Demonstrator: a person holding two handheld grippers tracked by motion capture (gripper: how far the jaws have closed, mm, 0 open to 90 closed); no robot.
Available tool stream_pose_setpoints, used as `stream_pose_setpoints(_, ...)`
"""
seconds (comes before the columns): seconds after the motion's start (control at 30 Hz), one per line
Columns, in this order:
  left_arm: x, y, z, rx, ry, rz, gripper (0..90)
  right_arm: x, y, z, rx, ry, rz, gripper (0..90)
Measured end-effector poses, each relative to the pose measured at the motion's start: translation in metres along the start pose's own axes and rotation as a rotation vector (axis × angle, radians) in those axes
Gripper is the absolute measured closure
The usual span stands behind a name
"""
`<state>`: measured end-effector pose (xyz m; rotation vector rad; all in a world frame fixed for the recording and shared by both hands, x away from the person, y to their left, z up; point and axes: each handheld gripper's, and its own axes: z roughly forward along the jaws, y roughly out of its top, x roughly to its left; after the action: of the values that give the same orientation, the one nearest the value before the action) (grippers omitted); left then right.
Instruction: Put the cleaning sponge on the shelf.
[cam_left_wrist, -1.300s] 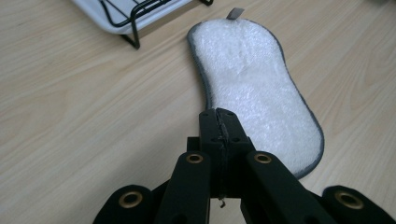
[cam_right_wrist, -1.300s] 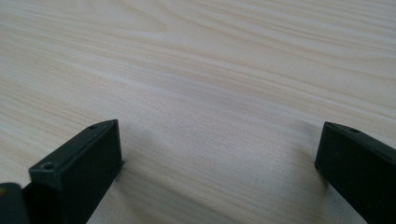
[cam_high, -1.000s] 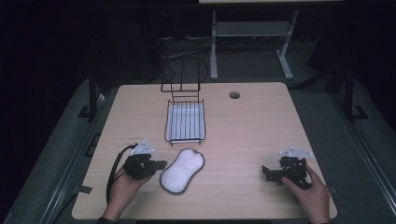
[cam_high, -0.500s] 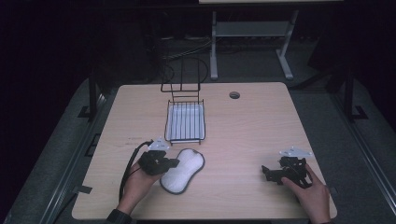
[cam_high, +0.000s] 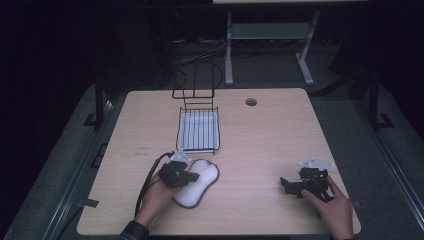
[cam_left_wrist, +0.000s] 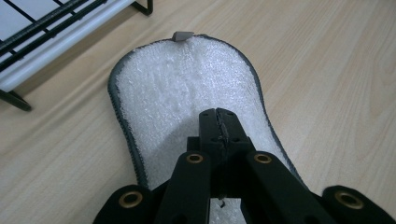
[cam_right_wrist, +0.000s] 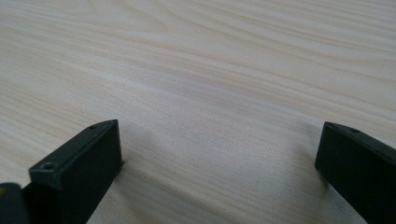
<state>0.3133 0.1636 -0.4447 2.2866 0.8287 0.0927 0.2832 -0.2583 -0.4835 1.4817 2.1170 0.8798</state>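
Observation:
A white fluffy pad with a dark grey edge (cam_high: 200, 182) lies flat on the wooden table, just in front of a black wire rack (cam_high: 198, 131). My left gripper (cam_high: 192, 176) is over the pad's left half, pointing right. In the left gripper view its jaws (cam_left_wrist: 218, 112) are pressed together above the pad (cam_left_wrist: 187, 88), and nothing shows between them. A small grey tab sticks out at the pad's far end. My right gripper (cam_high: 284, 184) rests at the table's front right, held by a hand. Its jaws (cam_right_wrist: 219, 140) stand wide apart over bare wood.
The wire rack has a white ribbed tray in it (cam_left_wrist: 46, 28) and a tall wire back. A round cable hole (cam_high: 251, 102) sits at the table's far right of centre. Beyond the table stands a grey metal frame (cam_high: 270, 35) on a dark floor.
My left gripper has moved right, from beside the pad's left edge to over the pad. The right gripper and the pad have stayed put.

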Motion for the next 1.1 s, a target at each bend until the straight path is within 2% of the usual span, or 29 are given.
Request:
stream_pose_setpoints(0.17, 0.0, -0.005, -0.005, 0.011, -0.008, 0.011, 89.8, 0.0, 0.0, 0.0, 0.0, 0.0, -0.001, 0.0)
stream_pose_setpoints(0.63, -0.003, -0.031, -0.025, 0.008, -0.028, -0.017, 89.9, 0.0, 0.0, 0.0, 0.0, 0.0, -0.001, 0.0)
stream_pose_setpoints(0.8, -0.004, -0.033, -0.028, 0.008, -0.025, -0.006, 89.8, 0.0, 0.0, 0.0, 0.0, 0.0, -0.001, 0.0)
stream_pose_setpoints(0.9, -0.012, -0.034, -0.039, -0.007, -0.033, 0.004, 89.8, 0.0, 0.0, 0.0, 0.0, 0.0, 0.0, 0.1)
stream_pose_setpoints(1.1, -0.029, -0.053, -0.047, -0.011, -0.059, -0.019, 89.8, 0.0, 0.0, 0.0, -0.001, 0.0, 0.0, 0.1)
